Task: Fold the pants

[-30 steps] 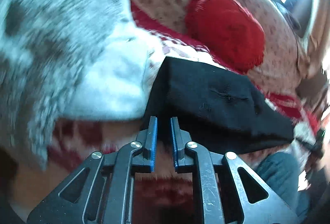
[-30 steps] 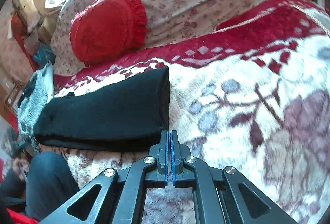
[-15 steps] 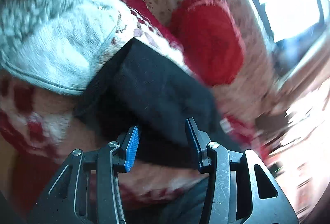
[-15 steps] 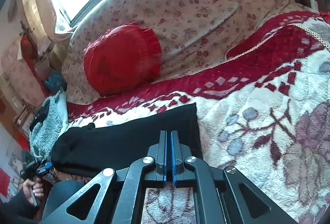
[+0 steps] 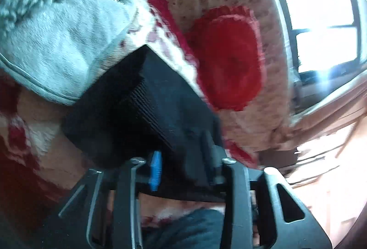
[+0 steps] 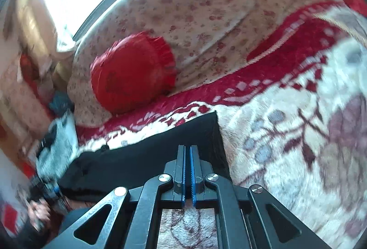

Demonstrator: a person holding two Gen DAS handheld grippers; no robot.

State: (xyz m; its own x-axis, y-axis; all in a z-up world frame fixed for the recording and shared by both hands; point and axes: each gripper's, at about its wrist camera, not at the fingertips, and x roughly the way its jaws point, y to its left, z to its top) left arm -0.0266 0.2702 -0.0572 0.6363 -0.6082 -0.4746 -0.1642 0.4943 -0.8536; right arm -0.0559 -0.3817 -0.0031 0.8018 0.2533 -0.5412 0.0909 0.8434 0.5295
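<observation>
Pants (image 6: 146, 157) lay folded on the near-left bed (image 6: 286, 134). Your left gripper (image 5: 183, 168) had wide jaws straddling them; your right gripper (image 6: 187, 171) hovered, jaws nearly closed, empty.

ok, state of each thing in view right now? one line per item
black pants: folded into a long bundle, lying on the blanket
left gripper: open, fingers straddling one end of the pants
right gripper: shut, empty, above the pants' other end
red cushion: leaning on the floral backrest
grey fleece garment: heaped beside the pants
</observation>
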